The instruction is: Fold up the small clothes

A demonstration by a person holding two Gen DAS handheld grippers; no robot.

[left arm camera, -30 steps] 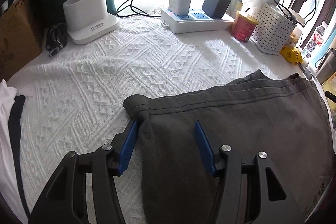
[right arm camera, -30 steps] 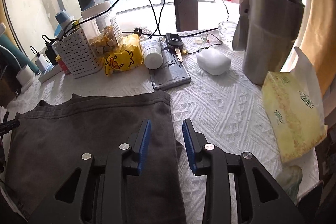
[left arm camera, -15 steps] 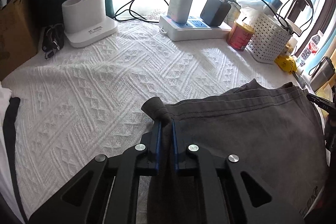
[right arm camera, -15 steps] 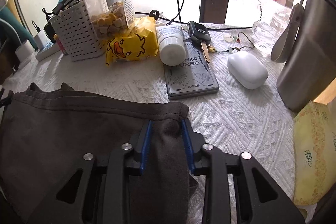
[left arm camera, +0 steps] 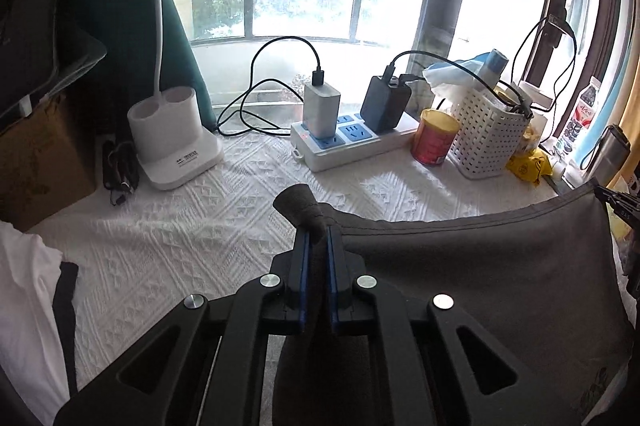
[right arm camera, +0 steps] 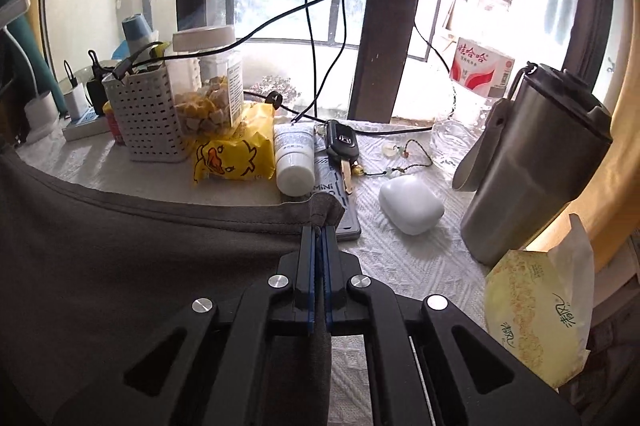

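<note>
A dark grey garment (left arm camera: 480,286) hangs stretched between my two grippers above the white textured tablecloth (left arm camera: 180,238). My left gripper (left arm camera: 316,238) is shut on its left top corner, a bunched tip of cloth poking out past the blue pads. In the right wrist view the same grey garment (right arm camera: 140,258) fills the lower left, and my right gripper (right arm camera: 319,230) is shut on its right top corner. The hemmed top edge runs taut from one grip to the other. The garment's lower part is hidden below the frames.
At the back stand a white lamp base (left arm camera: 172,142), a power strip with chargers (left arm camera: 352,142), a red can (left arm camera: 436,138) and a white basket (left arm camera: 488,134). On the right lie a yellow snack bag (right arm camera: 232,154), a tube (right arm camera: 294,158), a car key (right arm camera: 340,146), a white case (right arm camera: 412,202), a steel mug (right arm camera: 532,162) and a tissue pack (right arm camera: 536,314). Folded white clothing (left arm camera: 28,306) lies at left.
Both grippers went from open over the flat garment to shut on its top corners. They then rose, lifting the top edge off the table and pulling it taut.
</note>
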